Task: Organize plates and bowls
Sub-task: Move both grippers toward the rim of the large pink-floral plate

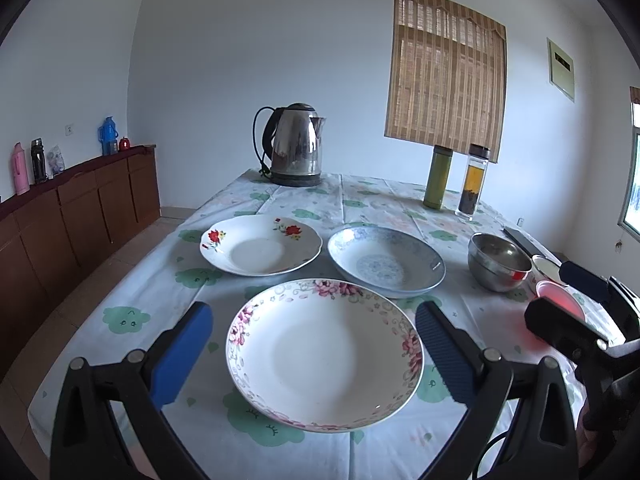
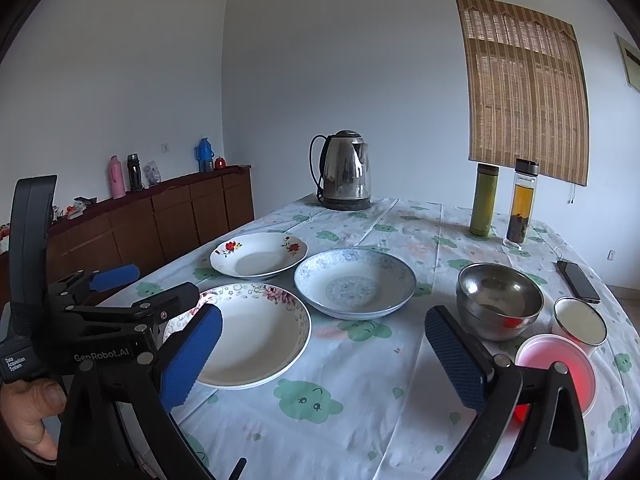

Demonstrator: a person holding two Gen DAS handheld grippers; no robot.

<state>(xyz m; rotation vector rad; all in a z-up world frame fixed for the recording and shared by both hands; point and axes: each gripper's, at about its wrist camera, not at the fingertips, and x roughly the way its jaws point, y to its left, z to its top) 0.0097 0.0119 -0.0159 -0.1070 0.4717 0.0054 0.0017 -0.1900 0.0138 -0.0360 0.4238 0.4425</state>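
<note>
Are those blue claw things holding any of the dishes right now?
No, nothing is held. The left gripper stands open around the pink-flowered plate without gripping it, and the right gripper is open over bare tablecloth.

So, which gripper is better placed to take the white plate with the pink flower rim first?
Probably the left. The left gripper is open with that pink-flowered white plate lying directly between its fingers. The right gripper is open over bare tablecloth, nearer the steel bowl.

"GenRobot.AI" stands on the left gripper (image 2: 120, 276) body (white lettering); "Data Acquisition System" sits on its handle, just above the hand (image 2: 28, 412).
</note>
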